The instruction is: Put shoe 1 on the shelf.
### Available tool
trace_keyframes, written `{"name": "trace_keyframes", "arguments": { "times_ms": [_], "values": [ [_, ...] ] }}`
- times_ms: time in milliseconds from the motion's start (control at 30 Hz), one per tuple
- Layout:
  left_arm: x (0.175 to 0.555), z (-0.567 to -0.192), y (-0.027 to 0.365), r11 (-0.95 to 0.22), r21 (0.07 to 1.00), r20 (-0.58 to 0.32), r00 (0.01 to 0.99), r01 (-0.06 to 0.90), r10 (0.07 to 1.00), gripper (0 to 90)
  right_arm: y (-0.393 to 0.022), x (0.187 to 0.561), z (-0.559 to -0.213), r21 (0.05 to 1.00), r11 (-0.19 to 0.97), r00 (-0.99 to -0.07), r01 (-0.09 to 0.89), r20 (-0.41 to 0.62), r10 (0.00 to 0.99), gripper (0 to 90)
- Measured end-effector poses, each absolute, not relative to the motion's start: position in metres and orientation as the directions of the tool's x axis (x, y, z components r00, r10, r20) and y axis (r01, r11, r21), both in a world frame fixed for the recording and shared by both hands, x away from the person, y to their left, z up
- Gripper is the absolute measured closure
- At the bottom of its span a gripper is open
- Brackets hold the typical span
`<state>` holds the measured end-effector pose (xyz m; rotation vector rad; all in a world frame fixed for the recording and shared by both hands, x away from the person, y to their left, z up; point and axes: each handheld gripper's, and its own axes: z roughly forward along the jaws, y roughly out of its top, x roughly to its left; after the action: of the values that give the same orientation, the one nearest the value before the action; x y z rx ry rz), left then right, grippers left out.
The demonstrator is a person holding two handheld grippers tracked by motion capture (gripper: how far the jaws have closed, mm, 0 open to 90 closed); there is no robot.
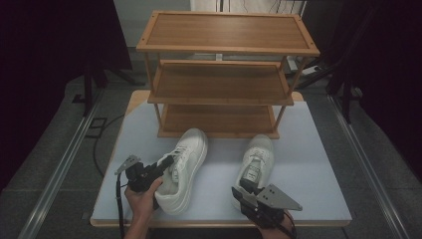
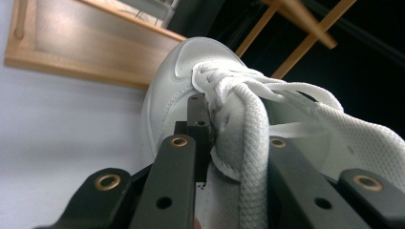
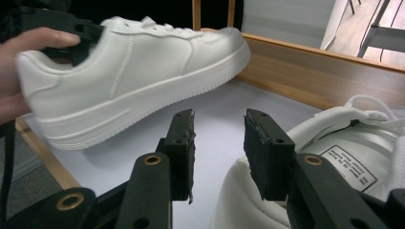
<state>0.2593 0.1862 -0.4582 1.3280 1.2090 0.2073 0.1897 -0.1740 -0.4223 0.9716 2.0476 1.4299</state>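
Note:
My left gripper [image 1: 166,162] is shut on the left white sneaker [image 1: 186,169], pinching its tongue and laces [image 2: 253,129] at the shoe's opening. In the right gripper view that sneaker [image 3: 133,71] hangs tilted, toe end raised above the table, and a hand [image 3: 28,47] is behind its heel. The right white sneaker [image 1: 259,159] stands flat on the table, toe toward the rack. My right gripper [image 1: 244,186] is open at that sneaker's heel; its one jaw lies over the heel collar [image 3: 248,200] and bare table shows in the gap.
A three-tier wooden shoe rack [image 1: 224,74] stands at the back of the pale table [image 1: 308,164], all its shelves bare. Its lowest shelf [image 3: 305,71] sits just beyond both toes. Dark curtains and floor rails flank the table.

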Motion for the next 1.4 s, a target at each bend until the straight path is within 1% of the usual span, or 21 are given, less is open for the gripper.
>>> {"name": "trace_keyframes", "arguments": {
  "times_ms": [67, 100, 267, 467, 700, 1133, 1267, 1400],
  "values": [
    [0.257, -0.453, 0.187, 0.318, 0.814, -0.543, 0.439, 0.487, 0.716, 81.3, -0.175, 0.190, -0.422, 0.935, 0.210, -0.646, 0.285, 0.026, 0.763, 63.5],
    [0.252, -0.443, 0.187, 0.329, 0.822, -0.540, 0.452, 0.465, 0.710, 81.4, -0.176, 0.190, -0.420, 0.937, 0.205, -0.645, 0.283, 0.028, 0.763, 63.5],
    [0.240, -0.422, 0.190, 0.352, 0.837, -0.535, 0.489, 0.419, 0.689, 81.4, -0.176, 0.190, -0.418, 0.941, 0.199, -0.645, 0.275, 0.027, 0.764, 63.5],
    [0.237, -0.402, 0.191, 0.375, 0.842, -0.536, 0.519, 0.387, 0.667, 81.4, -0.176, 0.191, -0.417, 0.942, 0.196, -0.645, 0.274, 0.028, 0.763, 63.5],
    [0.252, -0.379, 0.187, 0.395, 0.844, -0.536, 0.540, 0.363, 0.649, 81.4, -0.176, 0.190, -0.416, 0.942, 0.195, -0.646, 0.273, 0.029, 0.763, 63.5],
    [0.284, -0.354, 0.180, 0.414, 0.843, -0.538, 0.524, 0.344, 0.661, 81.4, -0.175, 0.189, -0.416, 0.943, 0.198, -0.650, 0.269, 0.026, 0.760, 63.5],
    [0.300, -0.342, 0.176, 0.400, 0.854, -0.520, 0.518, 0.333, 0.679, 81.4, -0.177, 0.189, -0.416, 0.943, 0.193, -0.647, 0.270, 0.029, 0.762, 63.5],
    [0.317, -0.334, 0.170, 0.405, 0.852, -0.524, 0.510, 0.333, 0.682, 81.4, -0.177, 0.189, -0.416, 0.943, 0.194, -0.646, 0.270, 0.028, 0.763, 63.5]
  ]
}}
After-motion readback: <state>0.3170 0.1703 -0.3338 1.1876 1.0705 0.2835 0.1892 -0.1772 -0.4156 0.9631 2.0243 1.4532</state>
